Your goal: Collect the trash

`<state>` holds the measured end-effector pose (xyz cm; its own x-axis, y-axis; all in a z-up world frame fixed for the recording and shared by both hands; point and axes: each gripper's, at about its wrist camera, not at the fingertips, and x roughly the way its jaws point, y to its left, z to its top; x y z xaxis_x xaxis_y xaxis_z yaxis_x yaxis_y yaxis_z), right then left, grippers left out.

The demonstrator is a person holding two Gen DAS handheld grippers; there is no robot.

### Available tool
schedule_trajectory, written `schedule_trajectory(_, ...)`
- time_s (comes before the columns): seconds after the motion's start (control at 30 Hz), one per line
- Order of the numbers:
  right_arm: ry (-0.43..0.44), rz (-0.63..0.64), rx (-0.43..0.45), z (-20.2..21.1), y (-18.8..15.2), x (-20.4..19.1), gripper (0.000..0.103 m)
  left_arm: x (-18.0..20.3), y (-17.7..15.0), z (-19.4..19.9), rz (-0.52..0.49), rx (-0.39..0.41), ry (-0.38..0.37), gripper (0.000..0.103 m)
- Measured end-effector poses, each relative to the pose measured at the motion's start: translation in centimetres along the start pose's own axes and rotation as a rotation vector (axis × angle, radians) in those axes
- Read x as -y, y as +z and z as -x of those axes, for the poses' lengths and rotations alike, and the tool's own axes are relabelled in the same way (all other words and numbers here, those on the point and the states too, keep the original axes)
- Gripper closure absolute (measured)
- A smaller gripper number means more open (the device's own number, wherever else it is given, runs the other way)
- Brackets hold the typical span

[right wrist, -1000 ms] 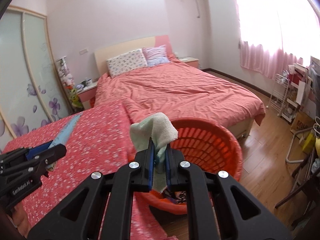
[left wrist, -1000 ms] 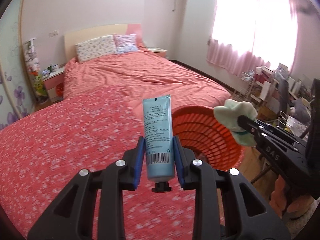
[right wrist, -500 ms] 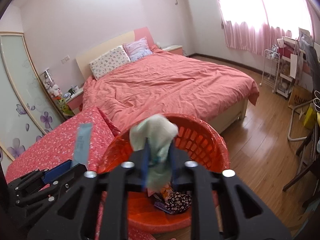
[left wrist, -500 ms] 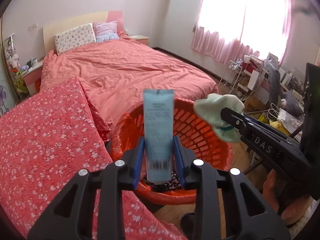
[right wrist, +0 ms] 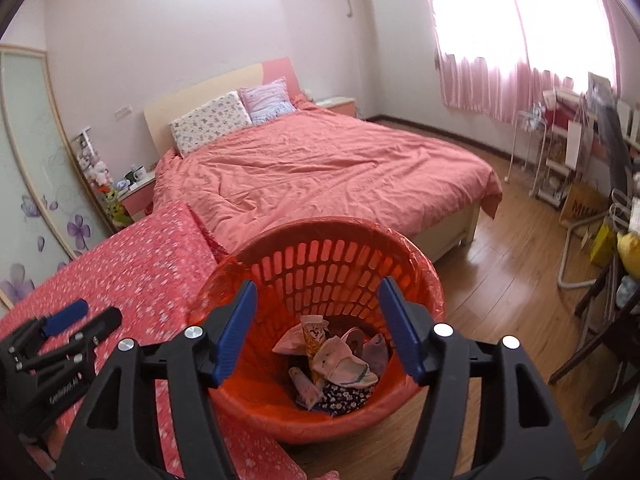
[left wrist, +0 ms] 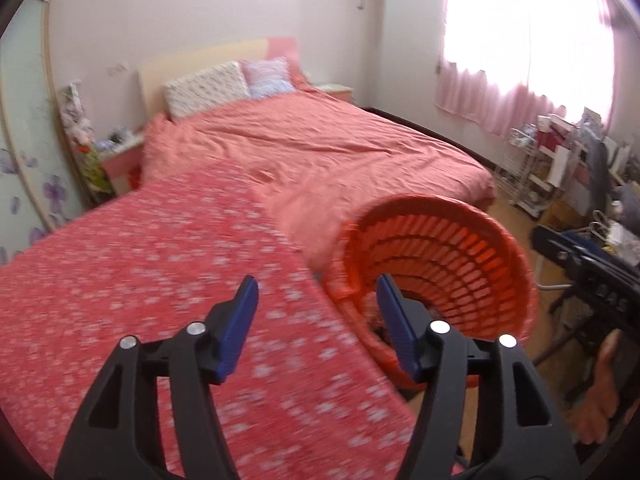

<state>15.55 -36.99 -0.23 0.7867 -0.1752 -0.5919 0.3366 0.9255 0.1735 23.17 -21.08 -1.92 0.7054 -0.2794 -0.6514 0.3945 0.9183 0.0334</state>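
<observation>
The orange slatted basket (right wrist: pixel 332 256) stands on the wood floor against the red floral bedspread (right wrist: pixel 132 272). Its bottom holds a pile of trash (right wrist: pixel 336 360): a pale cloth, a small tube, patterned scraps. My right gripper (right wrist: pixel 318 284) hangs over the basket's mouth with its jaws opening and nothing between them. My left gripper (left wrist: pixel 316 284) is over the floral bedspread (left wrist: pixel 160 264), just left of the basket (left wrist: pixel 448 264); its jaws are opening too and are empty. Each gripper shows in the other's view: the left gripper (right wrist: pixel 86 316) at lower left, the right gripper (left wrist: pixel 580 264) at far right.
A large bed with a salmon cover (right wrist: pixel 320 168) lies behind the basket. Wood floor (right wrist: pixel 512 264) runs to the right. A wire rack (right wrist: pixel 532 152), bags and dark chair legs (right wrist: pixel 592 344) crowd the right wall. A person's hand (left wrist: pixel 600 396) shows at lower right.
Both grippers have opened. The blue tube has left the left jaws and the pale green cloth has left the right jaws. The left view has swung back over the floral bedspread.
</observation>
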Motion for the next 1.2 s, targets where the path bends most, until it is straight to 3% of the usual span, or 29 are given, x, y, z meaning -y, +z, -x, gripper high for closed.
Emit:
schedule_trajectory(0.2, -0.014, 0.074, 0.073, 3.8, -1.2, -2.9, 0.015, -2.7, -1.6, 4.8, 0.022, 0.068, 0.082, 0.032)
schedule_trajectory(0.3, -0.024, 0.088, 0.091, 5.3, -1.8, -3.8, 0.013, -3.9, -2.8, 7.3, 0.025, 0.1, 0.115, 0.027)
schedule_trajectory(0.37, -0.034, 0.095, 0.106, 6.6, -2.3, -4.5, 0.005, -4.7, -3.9, 9.4, 0.035, 0.125, 0.14, 0.022)
schedule_trajectory(0.47, -0.072, 0.113, 0.136, 8.3, -3.1, -5.4, 0.003, -6.0, -5.9, 12.0, 0.05, 0.162, 0.175, 0.012)
schedule_trajectory(0.6, -0.115, 0.152, 0.159, 9.8, -4.2, -6.6, 0.002, -7.4, -8.4, 14.6, 0.079, 0.177, 0.225, 0.005)
schedule_trajectory(0.9, -0.145, 0.165, 0.209, 13.0, -8.5, -8.5, 0.002, -9.6, -13.7, 19.1, 0.168, 0.176, 0.304, 0.004)
schedule_trajectory(1.2, -0.15, 0.139, 0.146, 14.0, -10.5, -9.0, 0.002, -10.3, -16.6, 22.3, 0.23, 0.197, 0.359, 0.004)
